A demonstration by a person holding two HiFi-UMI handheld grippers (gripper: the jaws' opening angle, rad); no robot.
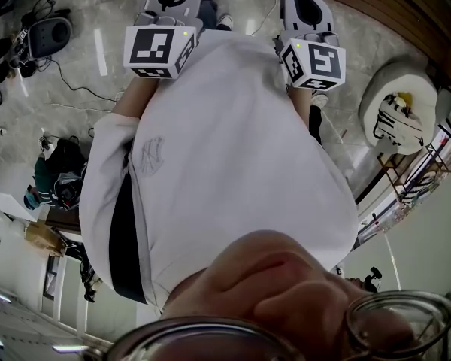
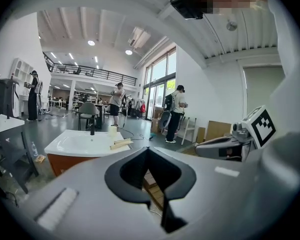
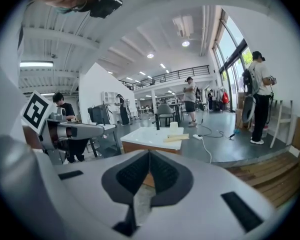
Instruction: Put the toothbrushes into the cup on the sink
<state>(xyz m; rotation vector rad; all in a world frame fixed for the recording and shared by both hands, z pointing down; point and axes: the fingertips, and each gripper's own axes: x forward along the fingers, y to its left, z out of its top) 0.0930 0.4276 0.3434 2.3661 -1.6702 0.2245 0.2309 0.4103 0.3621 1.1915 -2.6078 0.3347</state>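
– Progress: anything placed yet?
– Nothing, by my reading. Sink stands far ahead, well apart from both tools. Cup is upright on it, and toothbrushes lie just right of the cup, untouched.
– Tongs?
– Left gripper closed, empty. Right gripper closed, empty. Approach, pick and drop are all left to do.

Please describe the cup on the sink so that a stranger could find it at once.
Find the white sink standing on the grey floor. At its far side a small pale cup stands upright beside the black tap; the pale toothbrushes near it lie flat.
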